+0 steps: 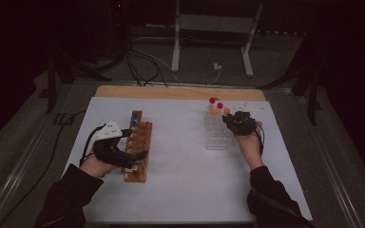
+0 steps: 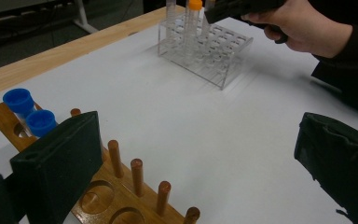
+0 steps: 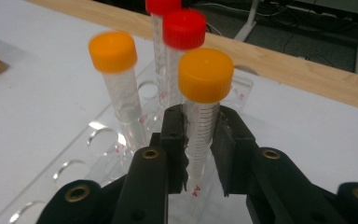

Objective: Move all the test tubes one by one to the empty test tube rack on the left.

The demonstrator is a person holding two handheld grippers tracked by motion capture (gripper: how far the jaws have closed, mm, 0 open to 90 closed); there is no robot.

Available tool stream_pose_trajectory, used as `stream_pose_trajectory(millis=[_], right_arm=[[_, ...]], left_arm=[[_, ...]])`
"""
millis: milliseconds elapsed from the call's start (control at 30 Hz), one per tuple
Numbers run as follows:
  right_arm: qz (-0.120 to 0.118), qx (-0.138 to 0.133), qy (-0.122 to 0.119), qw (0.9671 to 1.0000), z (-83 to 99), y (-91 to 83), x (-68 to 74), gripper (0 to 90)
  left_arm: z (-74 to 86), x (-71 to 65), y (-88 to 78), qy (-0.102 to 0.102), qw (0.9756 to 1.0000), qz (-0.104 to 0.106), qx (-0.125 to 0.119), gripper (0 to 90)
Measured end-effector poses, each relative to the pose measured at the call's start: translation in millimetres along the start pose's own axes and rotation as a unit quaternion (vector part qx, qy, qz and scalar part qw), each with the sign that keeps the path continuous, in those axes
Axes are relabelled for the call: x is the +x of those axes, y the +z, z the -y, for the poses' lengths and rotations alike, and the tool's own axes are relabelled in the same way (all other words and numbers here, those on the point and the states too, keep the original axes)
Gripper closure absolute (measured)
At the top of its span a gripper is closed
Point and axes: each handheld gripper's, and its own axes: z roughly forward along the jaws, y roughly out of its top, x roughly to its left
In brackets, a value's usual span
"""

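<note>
— Where was the tube?
— The orange-capped tube (image 3: 204, 112) stood in the clear rack (image 3: 98, 140), the right gripper (image 3: 200, 149) clamped just under its cap.
— Its handling?
— Probably light, slick plastic. The left gripper (image 2: 196, 154) gaped empty.

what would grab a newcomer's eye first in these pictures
The bright caps: the right gripper is shut on an orange-capped tube standing in the clear acrylic rack at the table's far right, beside another orange-capped tube and two red-capped tubes. At the left, two blue-capped tubes sit in the wooden rack, with the left gripper open beside it.
</note>
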Motion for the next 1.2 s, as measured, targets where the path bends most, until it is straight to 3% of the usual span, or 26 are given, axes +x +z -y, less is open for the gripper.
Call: stream_pose_trajectory(millis=[500,767,1200], right_arm=[[-0.005,-0.042,-0.014,0.999,-28.0,-49.3,5.3,75.3],[-0.03,-0.057,-0.033,0.9973,-31.7,-72.8,25.6,75.2],[-0.086,-0.054,-0.064,0.9927,-20.3,-90.0,68.3,75.2]], left_arm=[[-3.4,-3.6,1.4,0.006,0.9999,0.008,0.003,1.8],[-8.7,-7.1,1.2,0.007,0.9998,0.019,-0.002,1.8],[-22.3,-17.7,5.3,0.02,0.9991,0.038,-0.003,2.1]])
